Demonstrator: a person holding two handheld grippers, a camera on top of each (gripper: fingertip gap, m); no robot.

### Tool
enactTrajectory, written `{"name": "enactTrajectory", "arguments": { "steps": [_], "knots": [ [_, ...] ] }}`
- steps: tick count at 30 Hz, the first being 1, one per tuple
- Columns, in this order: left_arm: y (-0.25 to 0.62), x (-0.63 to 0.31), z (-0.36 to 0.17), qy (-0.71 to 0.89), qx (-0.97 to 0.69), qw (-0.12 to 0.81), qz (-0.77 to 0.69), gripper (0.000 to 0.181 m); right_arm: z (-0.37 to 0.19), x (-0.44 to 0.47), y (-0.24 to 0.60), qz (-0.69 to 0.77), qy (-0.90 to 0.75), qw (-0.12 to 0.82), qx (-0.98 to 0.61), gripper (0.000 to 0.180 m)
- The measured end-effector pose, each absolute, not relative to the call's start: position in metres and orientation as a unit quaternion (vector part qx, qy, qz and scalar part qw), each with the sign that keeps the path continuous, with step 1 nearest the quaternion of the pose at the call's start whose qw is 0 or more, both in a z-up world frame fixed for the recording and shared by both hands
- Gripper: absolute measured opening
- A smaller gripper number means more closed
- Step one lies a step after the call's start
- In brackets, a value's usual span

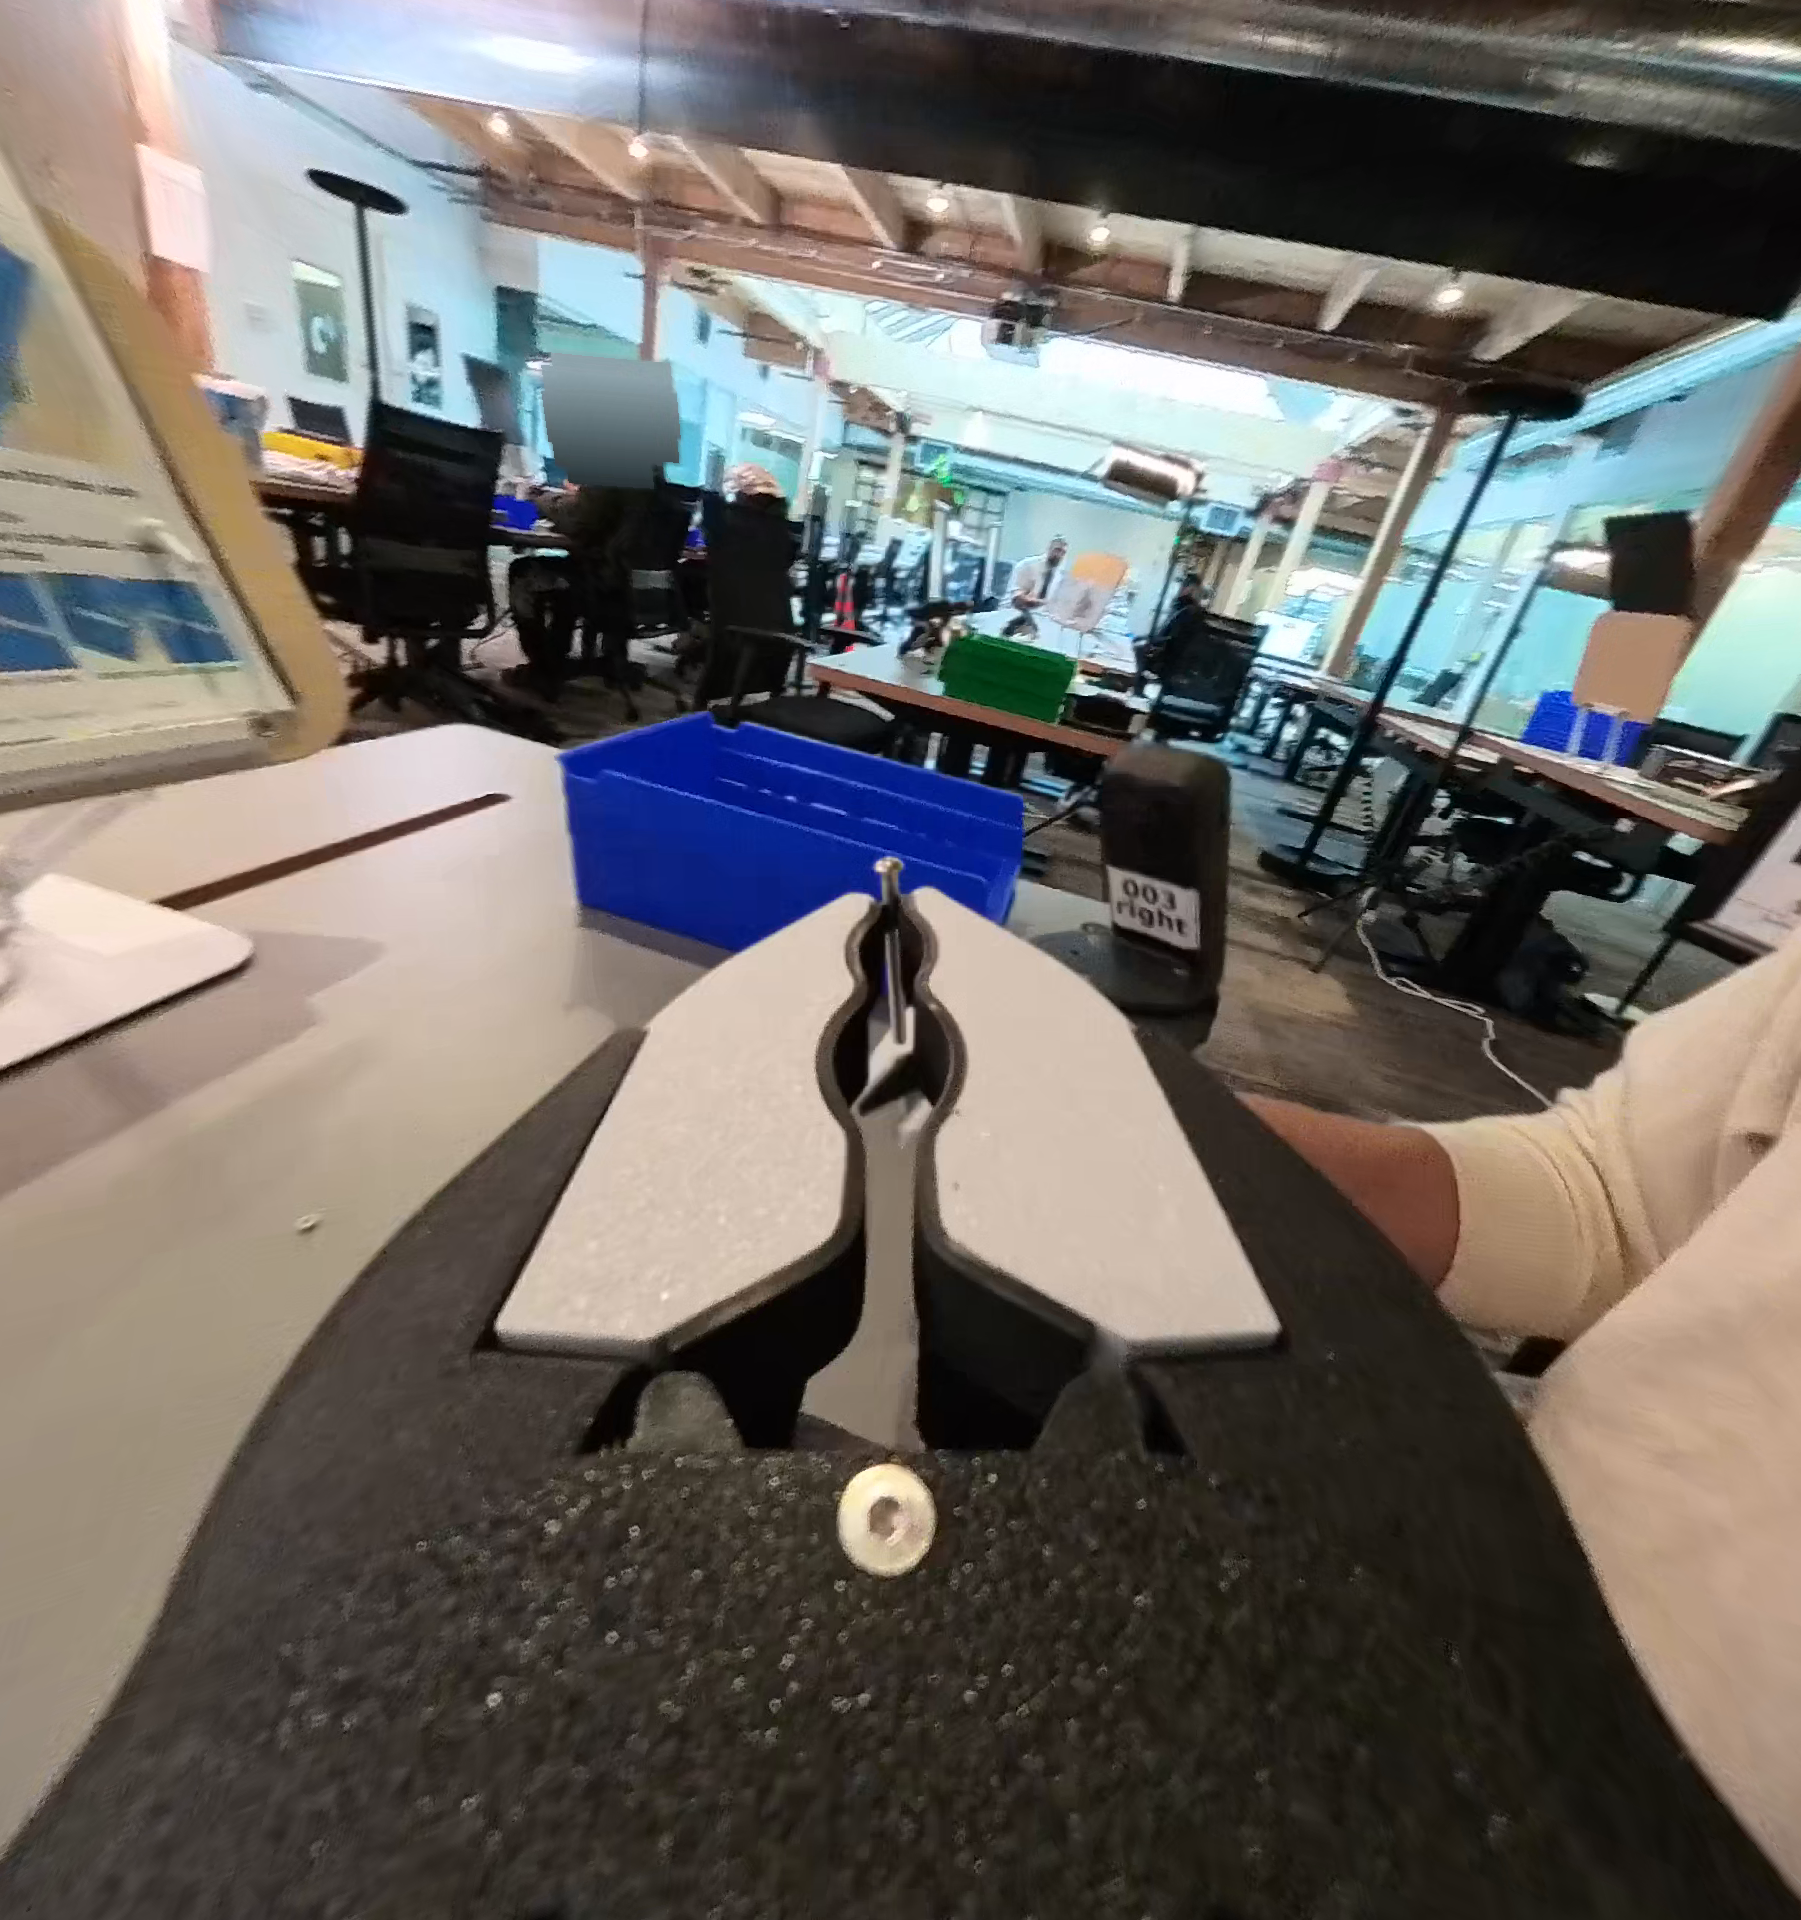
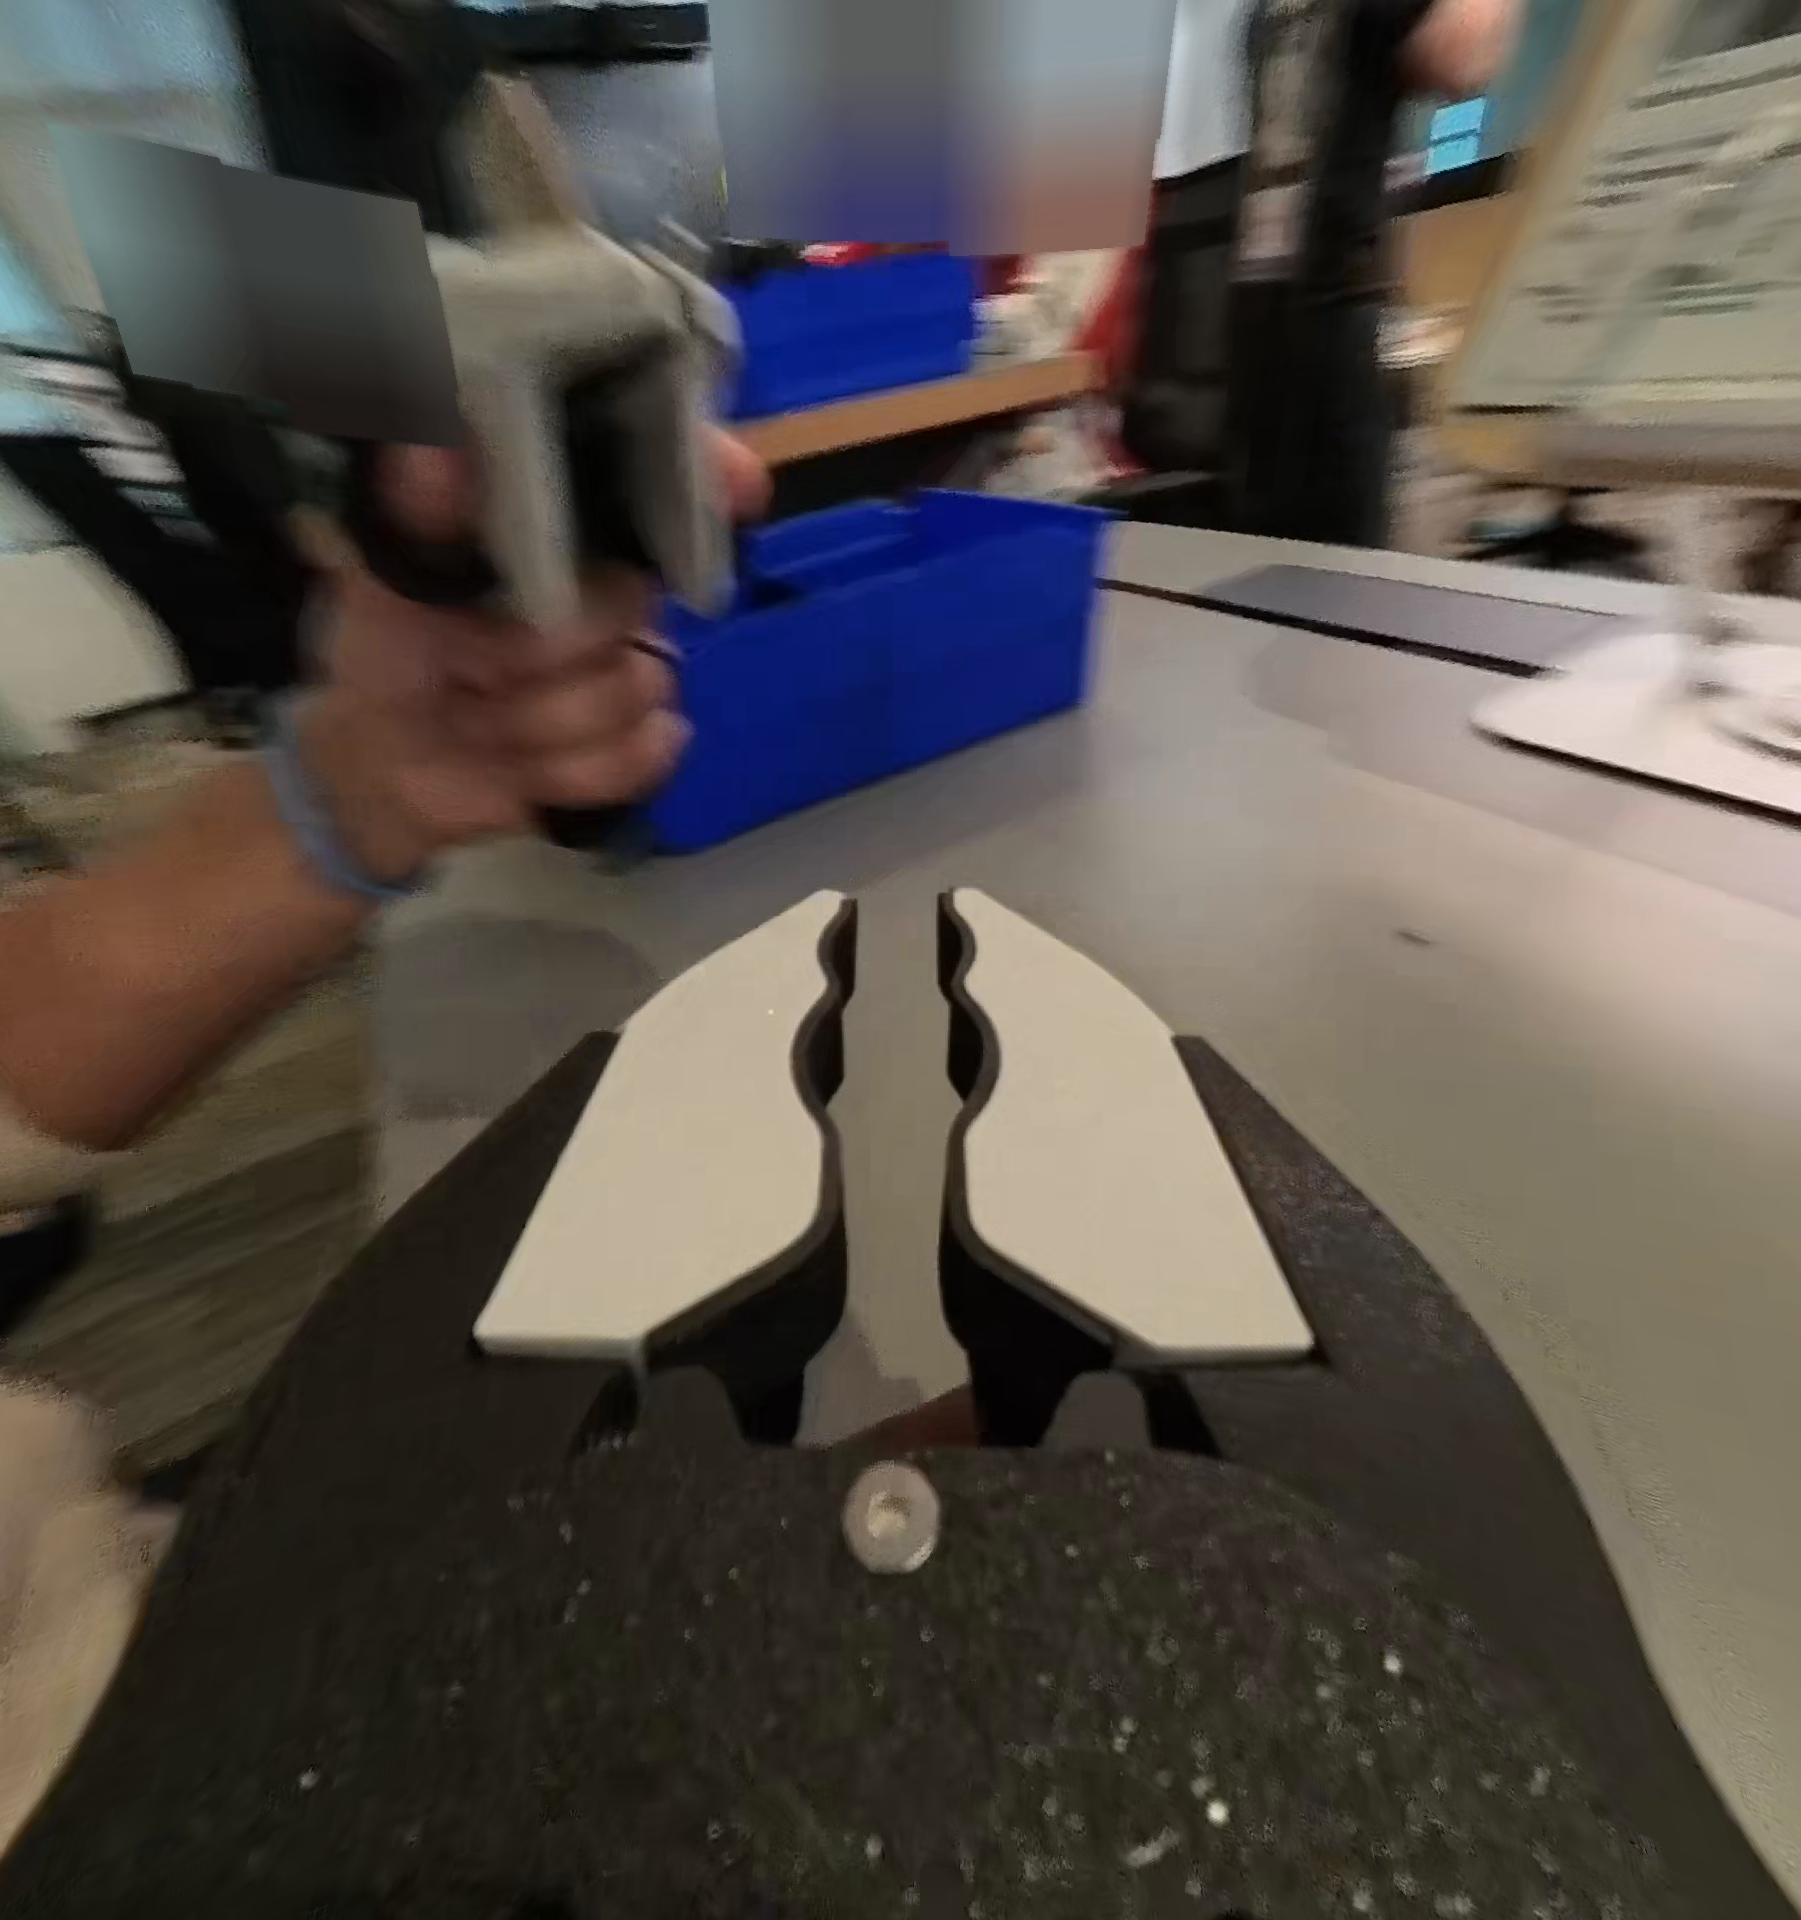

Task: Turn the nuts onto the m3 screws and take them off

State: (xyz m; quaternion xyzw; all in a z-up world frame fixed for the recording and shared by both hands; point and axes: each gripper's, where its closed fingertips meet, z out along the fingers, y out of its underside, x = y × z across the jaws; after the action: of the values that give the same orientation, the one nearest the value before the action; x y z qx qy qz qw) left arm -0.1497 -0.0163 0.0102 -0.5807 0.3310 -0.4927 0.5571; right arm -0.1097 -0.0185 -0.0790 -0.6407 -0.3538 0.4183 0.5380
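Left wrist view: left gripper (image 1: 891,909) is clamped on a screw (image 1: 892,948). Fingers (image 1: 730,1122) are pressed together at the tips, and the thin shank runs down into the scalloped gap between them. Screw head pokes out just past the tips, pointing toward the blue bin (image 1: 771,831). No nut visible on the screw from this angle; cannot tell if one sits on the hidden part.

Bin sits on the grey table (image 1: 200,1195), straight beyond the tips. Just right of the bin stands a black cylinder (image 1: 1164,883) with a white label, on a round base at the table edge. Well left of the bin: a white stand base (image 1: 75,966) and a tilted instruction sheet (image 1: 65,540) above it. A tiny metal speck (image 1: 306,1223) lies on the table nearer than the bin, to its left; too small to say whether it is a nut. A cream sleeve (image 1: 1623,1195) comes in right of the bin.

Right wrist view, heavy motion blur: right gripper (image 2: 897,909) has its jaws parted with nothing between them, only bare table showing through the gap. It hovers over the table, bin (image 2: 906,675) beyond the tips. The left gripper (image 2: 605,416) is raised in a hand (image 2: 491,707) at the bin's left end, overlapping it. Stand base (image 2: 1654,727) is far right of the bin. Screw not resolvable in this view.
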Motion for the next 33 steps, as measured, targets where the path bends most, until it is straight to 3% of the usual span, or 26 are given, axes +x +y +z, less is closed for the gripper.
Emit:
{"name": "enactTrajectory", "arguments": {
  "steps": [5, 12, 13, 25, 31, 33],
  "knots": [
    [-0.034, -0.124, 0.002, 0.359, -0.549, 0.540, -0.527, 0.002, -0.035, -0.126, -0.036, 0.483, -0.368, 0.515, -0.605, 0.015],
    [-0.040, -0.109, -0.005, 0.360, -0.546, 0.533, -0.537, 0.002, -0.026, -0.129, -0.047, 0.538, -0.361, 0.493, -0.580, 0.008],
    [-0.041, -0.109, -0.005, 0.360, -0.543, 0.532, -0.541, 0.002, -0.027, -0.128, -0.045, 0.531, -0.359, 0.498, -0.584, 0.002],
    [-0.040, -0.110, -0.047, 0.421, -0.584, 0.493, -0.488, 0.000, -0.028, -0.110, -0.045, 0.490, -0.411, 0.498, -0.586, 0.002],
    [-0.039, -0.115, -0.055, 0.440, -0.587, 0.503, -0.458, 0.000, -0.047, -0.099, -0.038, 0.403, -0.489, 0.473, -0.612, 0.002],
    [-0.036, -0.117, -0.063, 0.465, -0.606, 0.498, -0.411, 0.018, -0.052, -0.094, -0.038, 0.380, -0.522, 0.449, -0.617, 0.002]
  ]
}}
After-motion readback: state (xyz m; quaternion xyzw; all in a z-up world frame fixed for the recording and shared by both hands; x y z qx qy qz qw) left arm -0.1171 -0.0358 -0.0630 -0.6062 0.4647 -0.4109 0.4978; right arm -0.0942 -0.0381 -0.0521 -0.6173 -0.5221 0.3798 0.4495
